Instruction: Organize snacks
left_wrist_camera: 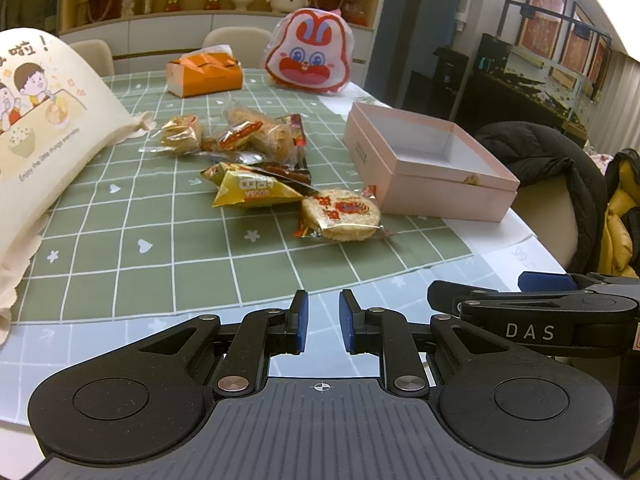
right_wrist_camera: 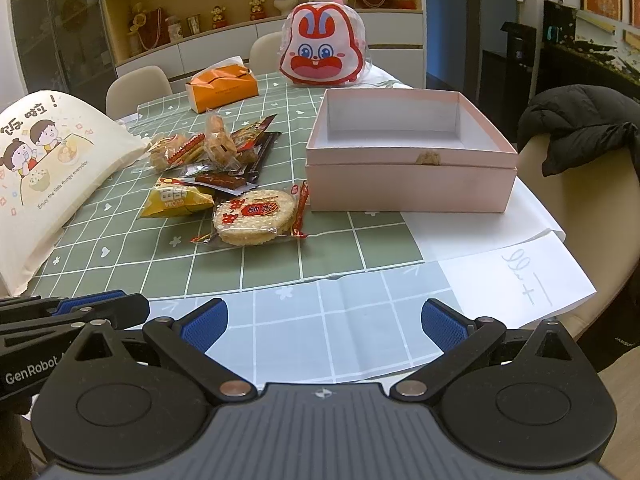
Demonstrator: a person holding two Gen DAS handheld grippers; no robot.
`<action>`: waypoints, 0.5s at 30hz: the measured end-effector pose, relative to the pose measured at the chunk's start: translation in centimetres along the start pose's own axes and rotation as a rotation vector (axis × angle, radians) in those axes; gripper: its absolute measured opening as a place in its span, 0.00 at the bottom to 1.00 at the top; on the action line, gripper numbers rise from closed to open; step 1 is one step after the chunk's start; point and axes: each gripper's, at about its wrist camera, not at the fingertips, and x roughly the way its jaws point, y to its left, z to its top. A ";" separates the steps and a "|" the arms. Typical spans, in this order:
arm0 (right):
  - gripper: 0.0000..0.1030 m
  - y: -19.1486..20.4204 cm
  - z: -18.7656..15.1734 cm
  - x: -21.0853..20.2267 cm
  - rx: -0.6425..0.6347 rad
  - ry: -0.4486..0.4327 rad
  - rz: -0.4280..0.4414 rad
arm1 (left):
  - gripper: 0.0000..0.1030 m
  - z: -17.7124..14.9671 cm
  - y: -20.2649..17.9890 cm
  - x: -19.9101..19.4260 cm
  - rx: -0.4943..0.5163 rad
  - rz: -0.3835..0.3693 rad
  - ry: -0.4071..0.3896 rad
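Several wrapped snacks lie in a loose pile on the green checked tablecloth (right_wrist_camera: 120, 240): a round rice cracker (right_wrist_camera: 256, 216) (left_wrist_camera: 340, 216) nearest me, a yellow triangular pack (right_wrist_camera: 176, 202) (left_wrist_camera: 252, 190), a dark bar (right_wrist_camera: 224, 180) and biscuit packs (left_wrist_camera: 240, 132) behind. An open, empty pink box (right_wrist_camera: 408, 184) (left_wrist_camera: 424, 184) stands right of the pile. My left gripper (left_wrist_camera: 323, 326) hovers at the near table edge, jaws nearly closed with a narrow gap, holding nothing. My right gripper (right_wrist_camera: 324, 326) is wide open and empty, beside the left one.
A cream cartoon-print bag (right_wrist_camera: 48, 176) lies at the left. An orange tissue box (right_wrist_camera: 224, 88) and a rabbit-face pouch (right_wrist_camera: 322, 48) stand at the far side. White paper (right_wrist_camera: 500, 280) covers the near right corner. A chair with a black jacket (right_wrist_camera: 580, 136) stands right.
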 end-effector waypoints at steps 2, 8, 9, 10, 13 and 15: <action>1.00 -0.1 0.0 0.0 0.002 0.000 0.001 | 0.21 0.0 0.0 0.0 -0.001 0.000 0.000; 1.00 -0.1 0.0 0.1 0.004 0.002 0.001 | 0.21 -0.1 0.0 0.0 0.000 -0.002 0.001; 1.00 -0.1 0.0 0.1 0.004 0.002 0.002 | 0.21 -0.1 0.0 0.1 0.000 -0.003 0.001; 1.00 -0.1 0.0 0.1 0.005 0.002 0.002 | 0.21 -0.1 0.1 0.1 -0.001 -0.003 0.002; 1.00 -0.1 0.0 0.2 0.008 0.004 0.004 | 0.21 -0.2 0.1 0.3 -0.002 -0.004 0.004; 1.00 -0.1 0.0 0.2 0.009 0.004 0.004 | 0.21 -0.2 0.2 0.3 -0.004 -0.003 0.004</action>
